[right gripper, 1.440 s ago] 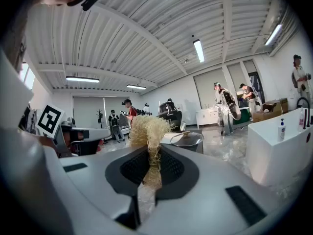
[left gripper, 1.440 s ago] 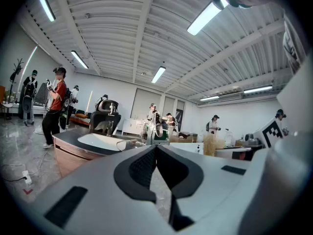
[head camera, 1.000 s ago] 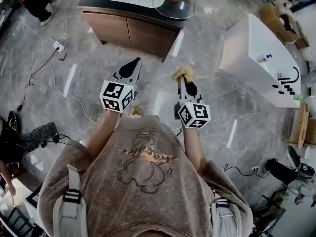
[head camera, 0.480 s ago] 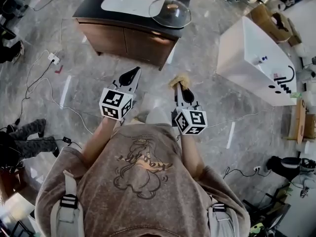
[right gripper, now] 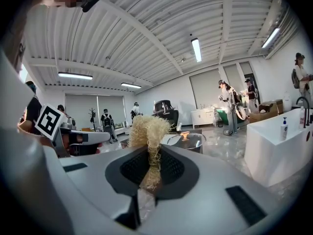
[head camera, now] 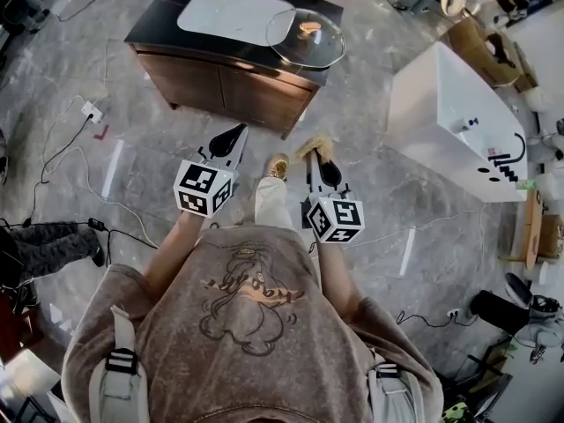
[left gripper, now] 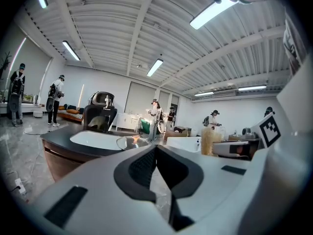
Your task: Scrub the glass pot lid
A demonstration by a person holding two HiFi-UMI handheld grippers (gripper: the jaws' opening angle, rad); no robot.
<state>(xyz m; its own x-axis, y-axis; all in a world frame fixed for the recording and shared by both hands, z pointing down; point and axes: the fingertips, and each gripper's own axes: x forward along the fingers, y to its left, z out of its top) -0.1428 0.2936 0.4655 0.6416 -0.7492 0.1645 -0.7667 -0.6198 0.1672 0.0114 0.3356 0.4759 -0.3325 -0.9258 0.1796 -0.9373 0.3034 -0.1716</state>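
Right claw [head camera: 312, 155] clamped on straw-coloured fibrous scrubber [head camera: 315, 144]; left claw [head camera: 232, 132] closed, empty. We'd best reach the dark wooden table [head camera: 189, 76], steady the round clear glass pot lid [head camera: 306, 40], then scrub.

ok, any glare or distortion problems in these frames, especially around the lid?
Head view: strong fisheye bend toward the edges; the lid carries pale reflections but stays readable. Left gripper view: dark round vignette, ceiling lamps blown out. Right gripper view: same vignette, scrubber sharp up close.
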